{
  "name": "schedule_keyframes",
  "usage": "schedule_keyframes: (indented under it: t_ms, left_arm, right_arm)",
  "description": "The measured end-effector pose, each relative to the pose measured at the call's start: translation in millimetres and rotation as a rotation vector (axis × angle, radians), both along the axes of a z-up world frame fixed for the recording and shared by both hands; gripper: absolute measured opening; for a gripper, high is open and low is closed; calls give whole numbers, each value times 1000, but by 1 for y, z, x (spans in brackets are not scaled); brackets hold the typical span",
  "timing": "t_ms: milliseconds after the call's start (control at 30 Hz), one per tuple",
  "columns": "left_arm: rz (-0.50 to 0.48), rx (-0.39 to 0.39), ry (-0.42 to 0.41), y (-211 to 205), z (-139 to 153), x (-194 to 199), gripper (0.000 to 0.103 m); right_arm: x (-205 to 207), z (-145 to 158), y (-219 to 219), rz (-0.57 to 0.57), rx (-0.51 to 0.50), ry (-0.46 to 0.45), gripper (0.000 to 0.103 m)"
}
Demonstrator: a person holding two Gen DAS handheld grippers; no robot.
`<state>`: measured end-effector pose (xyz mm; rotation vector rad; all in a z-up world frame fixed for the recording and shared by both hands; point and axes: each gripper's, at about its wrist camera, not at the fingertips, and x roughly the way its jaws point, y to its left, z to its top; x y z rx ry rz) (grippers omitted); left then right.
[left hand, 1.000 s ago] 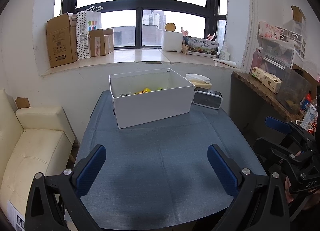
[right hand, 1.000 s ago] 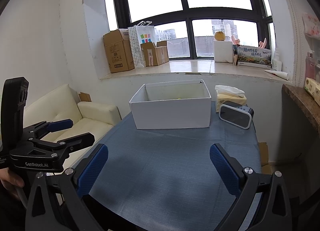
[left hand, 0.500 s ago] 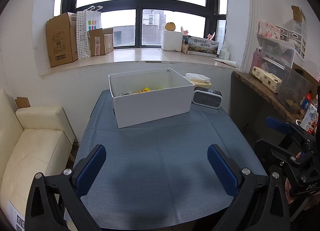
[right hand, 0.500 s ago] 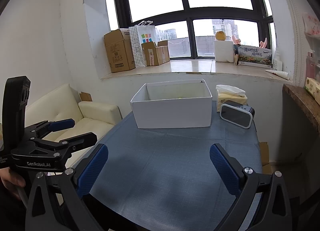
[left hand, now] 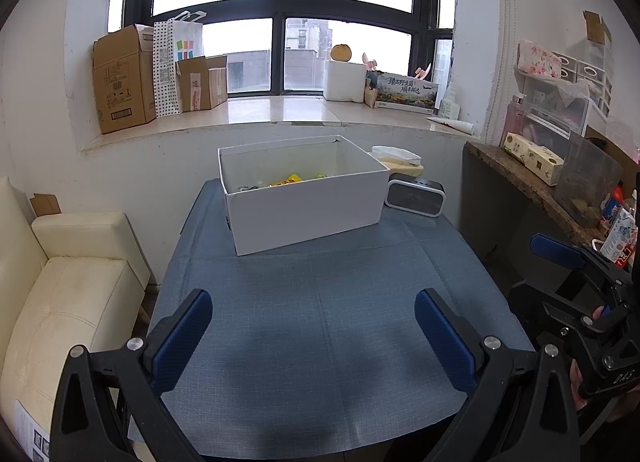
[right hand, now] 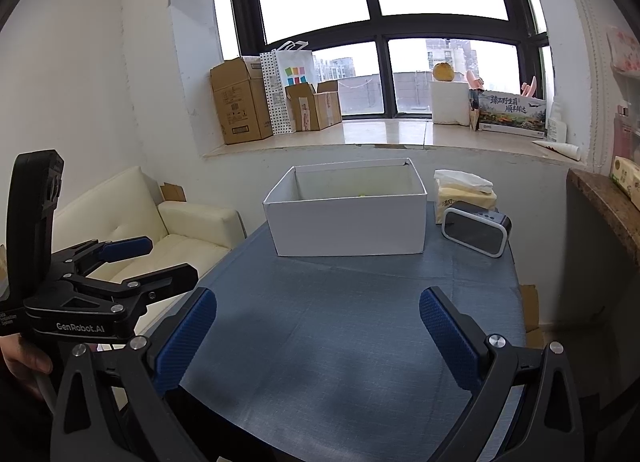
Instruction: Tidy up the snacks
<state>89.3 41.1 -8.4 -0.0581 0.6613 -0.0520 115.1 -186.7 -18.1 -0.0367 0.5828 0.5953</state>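
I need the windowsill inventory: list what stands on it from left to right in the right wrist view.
Tall cardboard box → dotted paper bag → small open cardboard box → white block with a round orange fruit on top → printed carton.

I am holding my left gripper (left hand: 314,332) level at the bottom of its frame, its blue-padded fingers (left hand: 182,336) spread wide with nothing between them. My right gripper (right hand: 318,336) is sitting the same way, jaws wide apart and empty, low in its own frame.
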Motion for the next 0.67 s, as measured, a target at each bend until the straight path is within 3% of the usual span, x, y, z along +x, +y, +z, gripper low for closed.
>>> schedule_keyframes:
  t_ms: [667]
  left_arm:
    - [-6, -8, -3, 2, 0, -1, 103]
  right_arm:
    - [0, 0, -2, 0, 2, 2, 103]
